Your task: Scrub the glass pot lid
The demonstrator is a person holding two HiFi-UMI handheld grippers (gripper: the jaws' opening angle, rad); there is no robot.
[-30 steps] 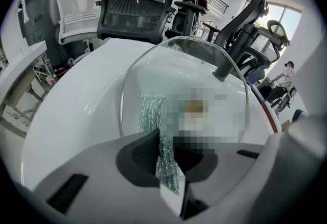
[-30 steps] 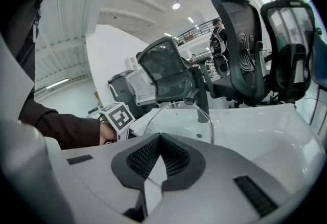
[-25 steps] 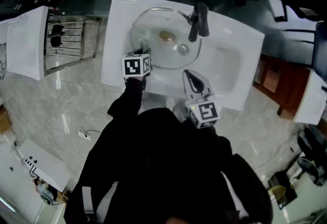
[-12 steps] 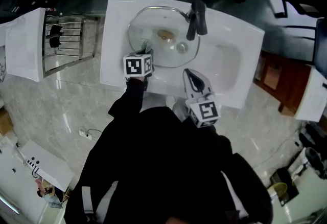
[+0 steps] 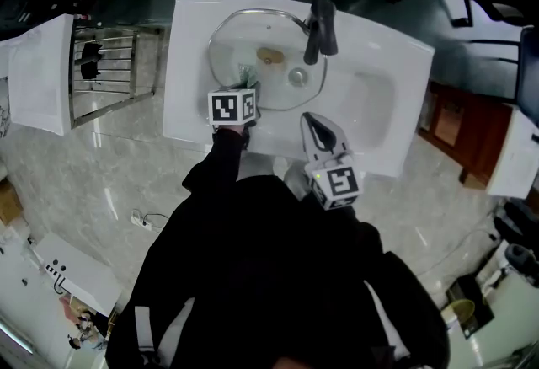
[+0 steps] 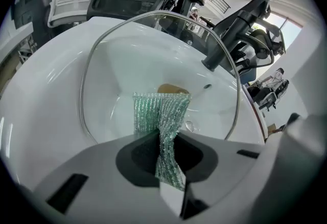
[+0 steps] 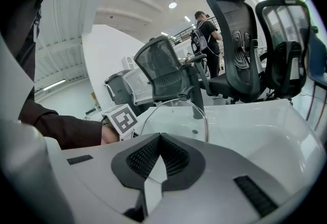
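The glass pot lid [image 5: 268,37] with its metal rim lies over the white sink basin [image 5: 192,64]; it also shows in the left gripper view [image 6: 127,64] and the right gripper view [image 7: 176,115]. My left gripper [image 5: 244,82] is shut on a green scrub cloth [image 5: 247,73], and the cloth [image 6: 159,110] rests against the lid's near part. In its own view the left gripper [image 6: 162,138] pinches the cloth's lower end. My right gripper [image 5: 312,125] sits shut and empty over the sink's front rim, right of the lid; its jaws [image 7: 160,142] point toward the lid.
A black faucet [image 5: 321,29] stands at the lid's far right edge. A brown patch [image 5: 269,56] shows through the glass. A metal rack [image 5: 109,72] stands left of the sink, a wooden cabinet [image 5: 455,136] to the right, and office chairs [image 7: 240,54] behind.
My left gripper has slid a little to the right across the lid with the cloth in it. The right gripper has stayed in place.
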